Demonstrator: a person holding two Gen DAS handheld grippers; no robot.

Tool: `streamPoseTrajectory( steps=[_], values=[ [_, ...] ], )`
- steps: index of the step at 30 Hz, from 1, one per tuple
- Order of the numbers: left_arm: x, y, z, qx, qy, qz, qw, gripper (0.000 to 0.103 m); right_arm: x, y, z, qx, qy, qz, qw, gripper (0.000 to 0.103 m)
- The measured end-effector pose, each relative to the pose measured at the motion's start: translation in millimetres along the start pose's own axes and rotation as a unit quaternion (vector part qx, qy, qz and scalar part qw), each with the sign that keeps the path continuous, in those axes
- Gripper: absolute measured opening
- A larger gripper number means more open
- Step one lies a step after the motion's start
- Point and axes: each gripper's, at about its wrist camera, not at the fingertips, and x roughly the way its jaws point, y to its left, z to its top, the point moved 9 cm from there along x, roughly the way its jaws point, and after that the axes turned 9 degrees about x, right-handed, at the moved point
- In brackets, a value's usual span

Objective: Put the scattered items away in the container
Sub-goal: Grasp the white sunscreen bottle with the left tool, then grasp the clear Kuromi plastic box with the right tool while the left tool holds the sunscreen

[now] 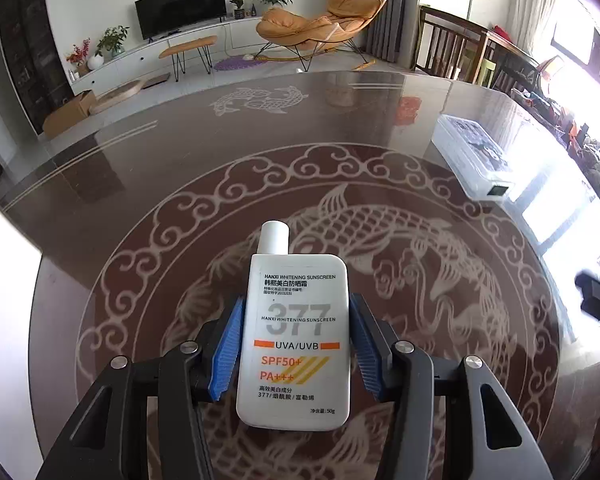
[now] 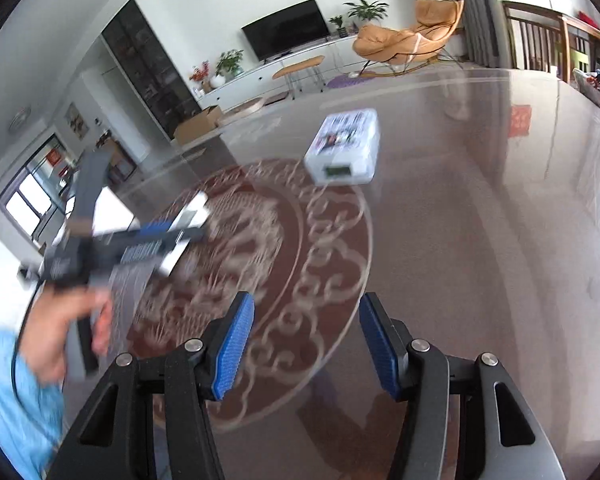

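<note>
My left gripper (image 1: 296, 320) is shut on a white sunscreen bottle (image 1: 296, 336) with orange print, held cap forward above the glass table (image 1: 180, 168). The translucent white container (image 1: 474, 160) sits on the table far to the right of it; in the right wrist view the container (image 2: 344, 146) lies ahead, with several small items inside. My right gripper (image 2: 306, 328) is open and empty above the table. The left gripper (image 2: 156, 240) with the bottle shows blurred at the left of the right wrist view.
The table carries a round etched fish pattern (image 1: 380, 240). Wooden chairs (image 1: 452, 40) stand at its far right edge. A person's hand (image 2: 68, 328) and blue sleeve are at the lower left of the right wrist view. A living room lies beyond.
</note>
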Motion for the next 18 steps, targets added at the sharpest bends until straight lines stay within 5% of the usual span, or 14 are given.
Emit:
streamPoseTrajectory(
  steps=[6,11,18],
  values=[
    [-13.7,1.2,-28.5,-0.016,-0.015,0.009,0.9997,0.052,52.2,15.6,97.4,-0.013,-0.025,-0.066,0.997,0.057],
    [-15.8,3.8,-35.3,-0.029,-0.028,0.018,0.999,0.052,90.2,16.9,108.7,-0.044,-0.013,-0.188,0.981,0.058],
    [-13.6,5.3,-31.5,-0.034,-0.035,0.022,0.9986,0.052,81.7,0.1,116.8,-0.024,-0.035,-0.231,0.972,0.06]
  ],
)
